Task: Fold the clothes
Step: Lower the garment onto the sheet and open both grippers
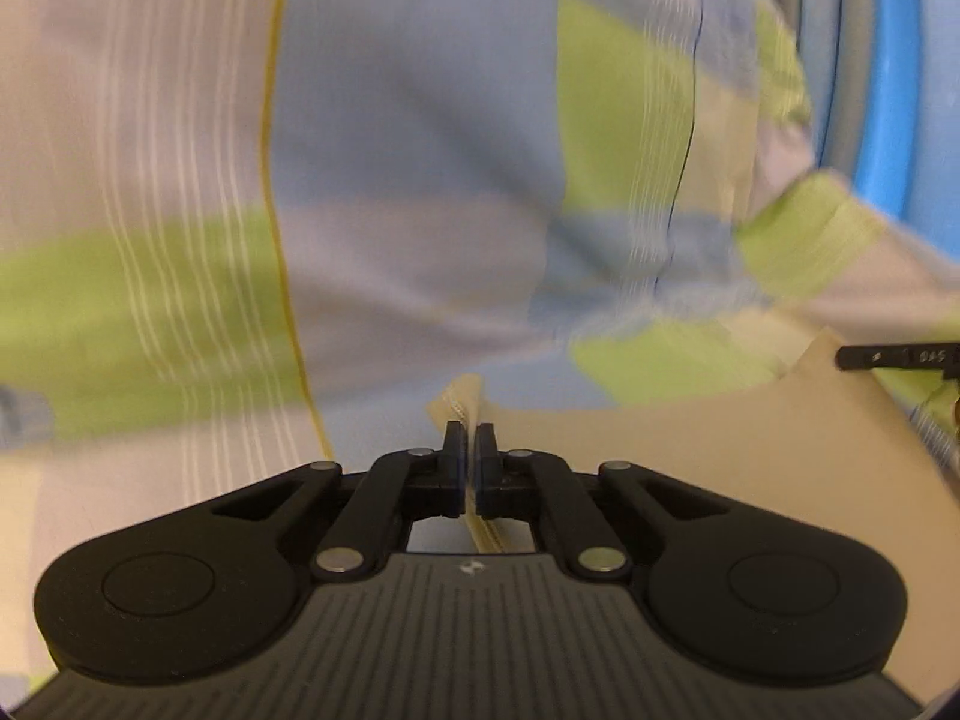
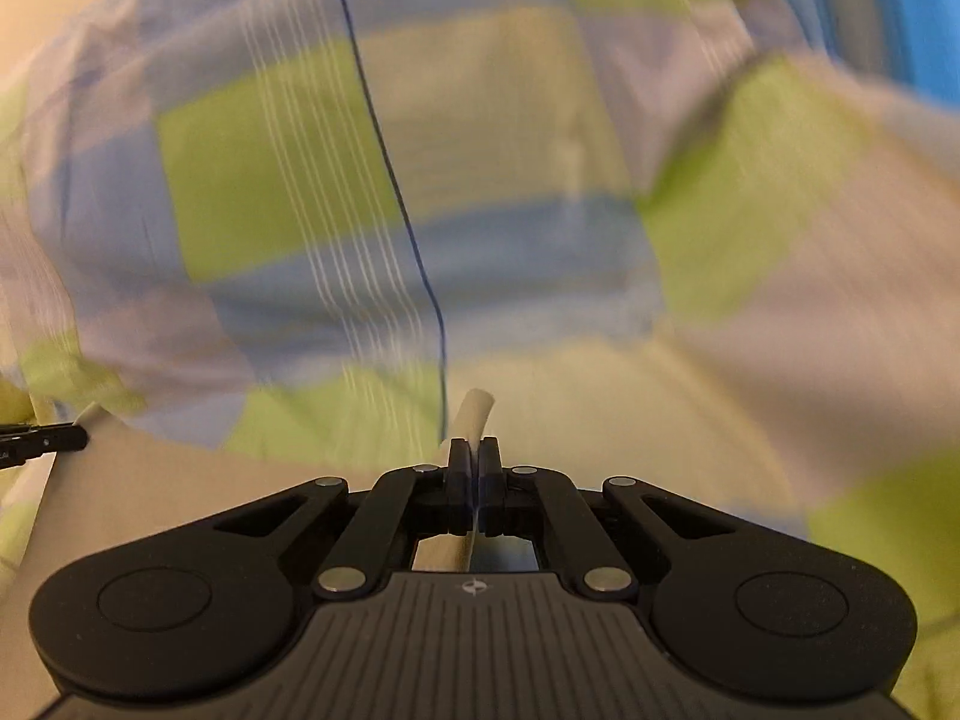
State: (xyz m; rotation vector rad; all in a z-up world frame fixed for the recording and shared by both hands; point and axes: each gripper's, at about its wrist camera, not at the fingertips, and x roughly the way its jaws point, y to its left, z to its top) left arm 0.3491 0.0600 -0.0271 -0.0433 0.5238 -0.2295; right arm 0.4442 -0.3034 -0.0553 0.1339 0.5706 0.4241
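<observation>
Cloth (image 1: 690,450), beige, is pinched by its hem between the closed jaws of the left gripper (image 1: 471,450) and is spread out to that tool's right. Another fold of it is clamped in the right gripper (image 2: 474,468), with a blurred checked sheet (image 2: 420,180) lying ahead of both.

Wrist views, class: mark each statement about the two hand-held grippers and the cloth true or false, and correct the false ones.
1. The left hand-held gripper is shut on a beige cloth edge. True.
2. The right hand-held gripper is wide open. False: it is shut on the cloth edge.
3. The checked fabric is red and black. False: green, blue and pale.
4. The picture is blurred. True.
</observation>
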